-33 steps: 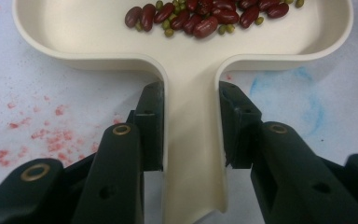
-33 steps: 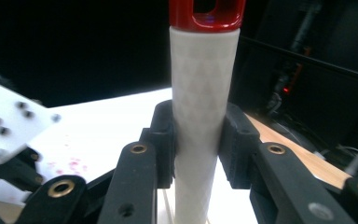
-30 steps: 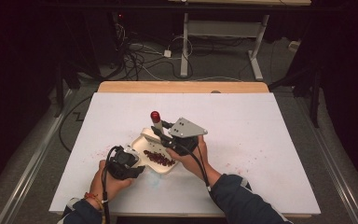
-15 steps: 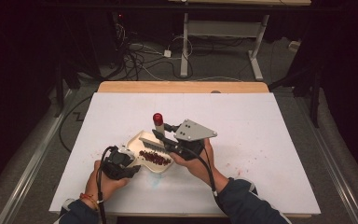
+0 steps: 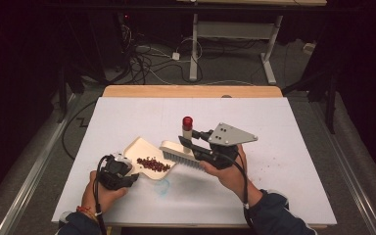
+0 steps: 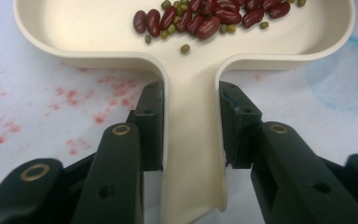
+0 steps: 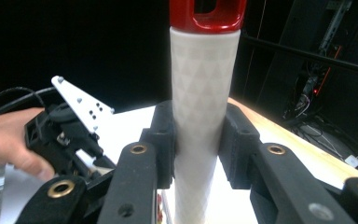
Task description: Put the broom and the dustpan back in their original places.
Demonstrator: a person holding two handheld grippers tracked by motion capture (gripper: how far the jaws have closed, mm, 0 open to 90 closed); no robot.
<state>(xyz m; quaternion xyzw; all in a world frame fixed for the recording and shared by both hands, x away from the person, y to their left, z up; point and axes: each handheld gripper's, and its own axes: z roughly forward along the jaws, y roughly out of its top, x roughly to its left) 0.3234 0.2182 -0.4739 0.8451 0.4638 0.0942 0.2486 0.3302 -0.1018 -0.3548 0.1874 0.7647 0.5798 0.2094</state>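
A white sheet covers the table [image 5: 284, 161], with dark floor, loose cables and a desk frame behind it. On that sheet the left gripper [image 5: 120, 172] pinches the flat handle of a cream dustpan [image 6: 193, 140], one black pad pressed against each edge of the handle, and the pan's tray spreads out just beyond the fingertips. Red beans [image 6: 200, 18] mixed with small green ones lie in a heap in the tray, ahead of the pads and toward the right pad's side. The right gripper [image 7: 199, 140] clamps the white handle of a brush [image 5: 182, 152], which rises between its pads to a red cap above them; in the high view the bristle head sits at the pan's open lip, touching or just above it, I cannot tell which. The step in hand looks like sweeping beans into the pan, and most seem gathered already. A few dark specks [image 5: 263, 172] lie on the sheet on the right gripper's outer side; the next move probably calls for lifting the brush over to them and drawing them toward the lip while the left keeps the pan flat.
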